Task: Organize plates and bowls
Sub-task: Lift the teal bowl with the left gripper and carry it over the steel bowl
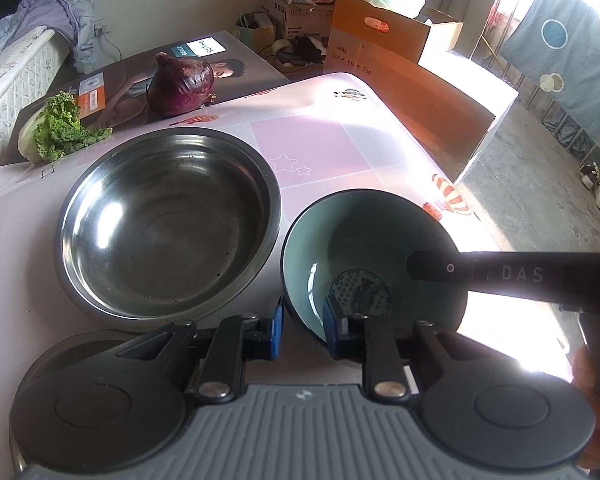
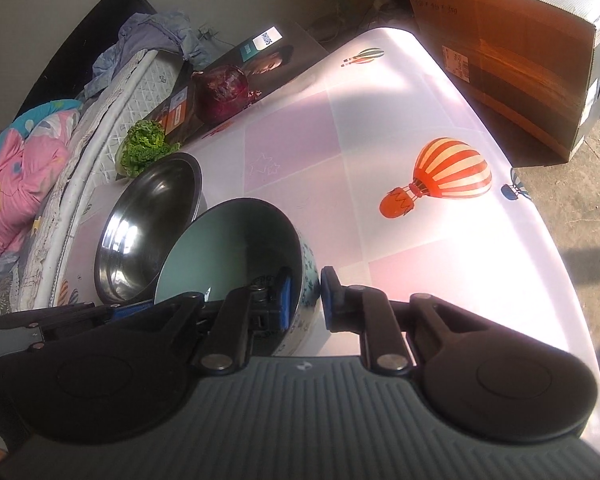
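Teal bowl [image 1: 374, 264]: it stands on the table [image 1: 320, 148], its rim straddled by both your grippers.
Left gripper [image 1: 302, 330]: jaws narrowed on the near wall, one pad inside, one outside; contact looks made.
Right gripper [image 2: 306, 298]: closed on the right-hand wall likewise.
Steel bowl [image 1: 166, 222]: it lies just left of the teal bowl, almost touching, on your left hand's side.

Green bowl [image 1: 340, 240]: near rim hidden behind left claw [image 1: 302, 330]. Pattern on its floor part covered. Steel bowl [image 2: 140, 216] half hidden behind green bowl in right view.
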